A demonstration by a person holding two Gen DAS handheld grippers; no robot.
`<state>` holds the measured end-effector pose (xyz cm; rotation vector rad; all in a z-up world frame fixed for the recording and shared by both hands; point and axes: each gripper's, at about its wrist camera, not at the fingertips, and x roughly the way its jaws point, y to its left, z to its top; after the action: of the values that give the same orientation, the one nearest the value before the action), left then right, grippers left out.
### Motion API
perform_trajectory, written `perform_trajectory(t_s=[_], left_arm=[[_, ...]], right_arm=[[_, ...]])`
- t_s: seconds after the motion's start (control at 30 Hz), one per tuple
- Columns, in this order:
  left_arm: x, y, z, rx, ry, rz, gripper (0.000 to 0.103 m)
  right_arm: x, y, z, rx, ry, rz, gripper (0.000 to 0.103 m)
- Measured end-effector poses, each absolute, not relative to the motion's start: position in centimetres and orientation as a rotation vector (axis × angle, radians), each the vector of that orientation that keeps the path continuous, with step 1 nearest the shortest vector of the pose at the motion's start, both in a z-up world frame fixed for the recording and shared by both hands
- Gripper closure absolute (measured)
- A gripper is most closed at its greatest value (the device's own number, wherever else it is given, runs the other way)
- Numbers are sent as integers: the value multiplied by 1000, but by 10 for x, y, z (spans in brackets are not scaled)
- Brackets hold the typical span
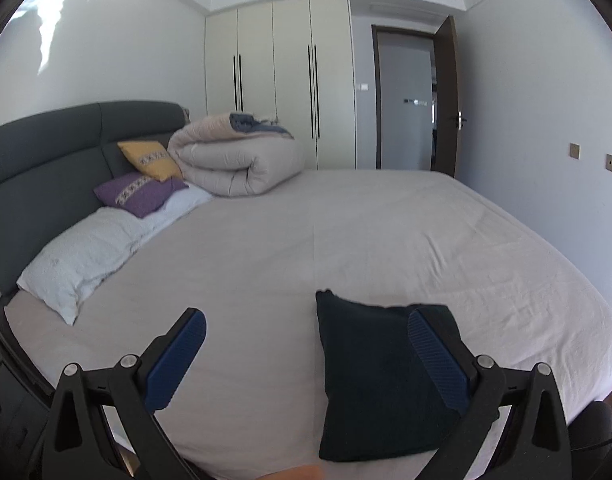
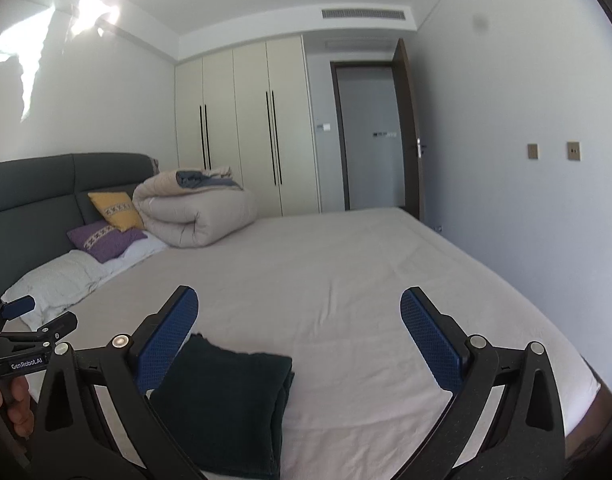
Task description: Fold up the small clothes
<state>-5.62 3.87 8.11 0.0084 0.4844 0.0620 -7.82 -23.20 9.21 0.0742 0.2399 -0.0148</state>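
Observation:
A dark navy garment (image 1: 370, 380), folded into a neat rectangle, lies flat on the light grey bed sheet (image 1: 346, 232) near the front edge. It also shows in the right wrist view (image 2: 225, 404), with stacked fold layers along its right side. My left gripper (image 1: 306, 328) is open and empty, held above the bed, with the garment below its right finger. My right gripper (image 2: 299, 308) is open and empty, with the garment below its left finger. The left gripper also shows at the left edge of the right wrist view (image 2: 37, 316).
White pillows (image 1: 77, 256), a purple cushion (image 1: 139, 194), a yellow cushion (image 1: 151, 160) and a rolled beige duvet (image 1: 237, 160) lie by the dark headboard (image 1: 45, 148). A wardrobe (image 1: 277, 80) and an open door (image 1: 446, 96) stand behind the bed.

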Motion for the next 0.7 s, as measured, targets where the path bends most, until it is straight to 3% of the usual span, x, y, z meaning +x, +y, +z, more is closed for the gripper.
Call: perform_trajectory(t_s=[0.17,0.47,0.7], left_arm=[[-35,39,40,-22,649,7,0],[-32,32,9,-34,750,-6,0],[-28,32,1,-57,789,-18,0]], right_arm=[[-46,-227,42,61,394,-78,0],[-12,-215,-44,105,668,-84,0],[-5,-204,-63,82,721,-65,0]])
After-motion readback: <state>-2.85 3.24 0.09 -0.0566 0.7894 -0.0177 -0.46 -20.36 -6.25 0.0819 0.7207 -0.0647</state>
